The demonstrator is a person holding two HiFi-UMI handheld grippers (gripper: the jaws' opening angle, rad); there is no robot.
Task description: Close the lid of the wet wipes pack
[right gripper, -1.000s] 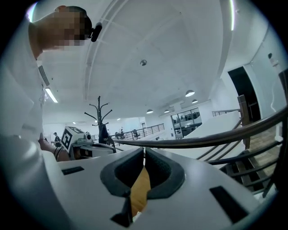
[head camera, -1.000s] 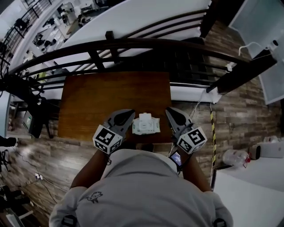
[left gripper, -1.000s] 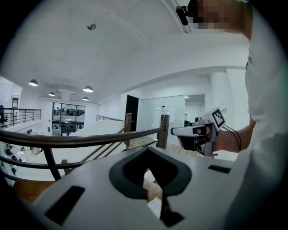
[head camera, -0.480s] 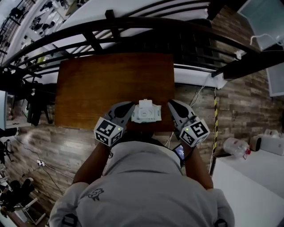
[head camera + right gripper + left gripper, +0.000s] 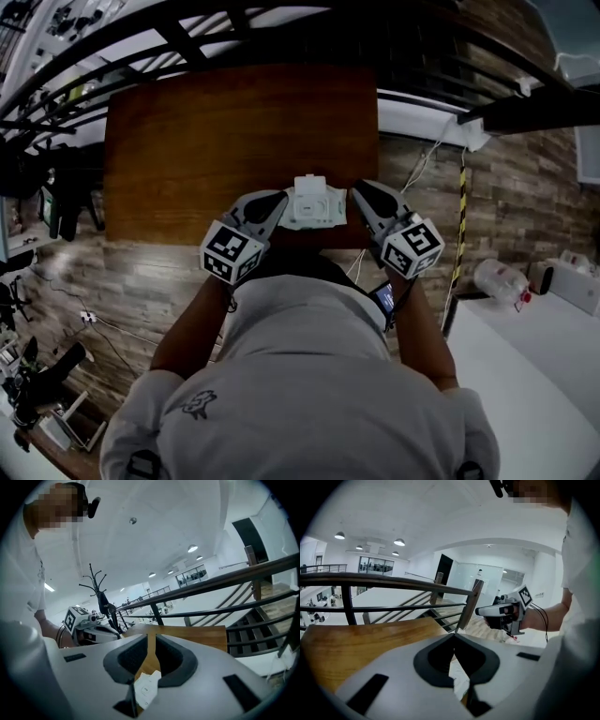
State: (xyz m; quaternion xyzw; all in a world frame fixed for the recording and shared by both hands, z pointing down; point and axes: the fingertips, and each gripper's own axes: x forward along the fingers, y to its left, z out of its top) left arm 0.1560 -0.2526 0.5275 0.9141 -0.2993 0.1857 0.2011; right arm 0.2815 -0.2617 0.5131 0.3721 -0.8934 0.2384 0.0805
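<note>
From the head view you are seeing the whole layout: the wet wipes pack (image 5: 314, 208) is lying at the near edge of the wooden table (image 5: 234, 131), right in front of you. Your left gripper (image 5: 278, 198) and right gripper (image 5: 357, 188) are flanking it, each tip just beside one side of the pack. At that size, neither any contact nor the lid's position is showing clearly.

The gripper views are giving you what the head view cannot. In the left gripper view the jaws are meeting at their tips with nothing clamped, and a strip of the white pack is showing through the gap beneath them. The dark railing (image 5: 393, 581) is running behind the table there. In the right gripper view the jaws are likewise closed to a thin slit and empty, with the pack peeking out below them and a black coat stand (image 5: 96, 590) rising behind the other gripper.

You are holding both tools low and angled inward, tips converging toward the pack. The marker cubes (image 5: 230, 253) are sitting back near your body, and your bare forearms (image 5: 192, 323) are reaching forward on either side.
</note>
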